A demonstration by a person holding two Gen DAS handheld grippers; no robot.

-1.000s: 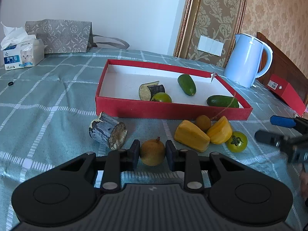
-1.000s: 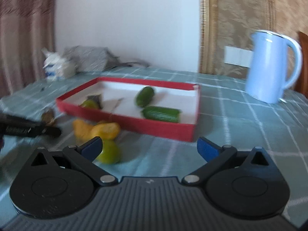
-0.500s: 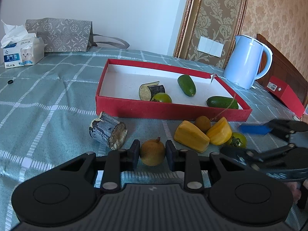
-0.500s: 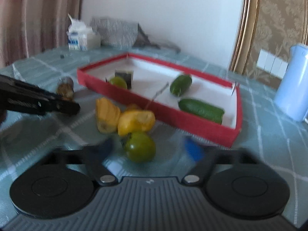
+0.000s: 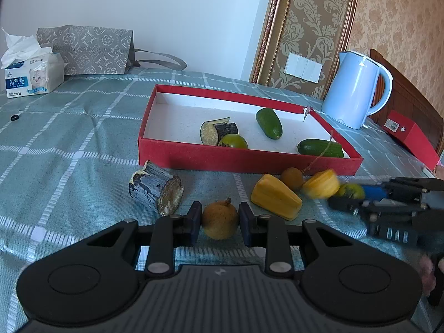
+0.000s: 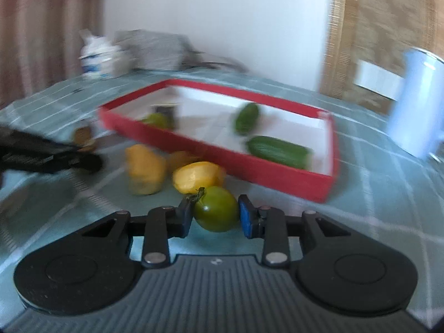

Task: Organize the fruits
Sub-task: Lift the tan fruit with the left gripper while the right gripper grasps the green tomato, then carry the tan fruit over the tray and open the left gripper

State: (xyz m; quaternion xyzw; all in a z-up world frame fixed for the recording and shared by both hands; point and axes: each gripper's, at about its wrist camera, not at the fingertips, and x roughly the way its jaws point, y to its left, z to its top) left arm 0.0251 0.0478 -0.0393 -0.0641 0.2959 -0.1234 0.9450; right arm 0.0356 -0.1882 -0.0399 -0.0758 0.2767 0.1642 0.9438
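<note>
Closing from wide open, right gripper [image 6: 213,216] fingers now pinch the green tomato [image 6: 216,212] near the tabletop's front edge, left gripper [image 5: 220,223] stays clamped on the brown fruit [image 5: 220,219], both ready for the red tray [image 5: 244,158].

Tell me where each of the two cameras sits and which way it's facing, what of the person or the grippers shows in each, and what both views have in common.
Left wrist: on the left gripper, looking forward and down over its fingers, shut on a brown round fruit, toward the red tray; the right gripper intrudes at right.
Right wrist: on the right gripper, jaws closing around a green tomato, facing the tray; blurred, the left gripper at left.
Shared: tray, cucumbers, yellow pieces, kettle.
</note>
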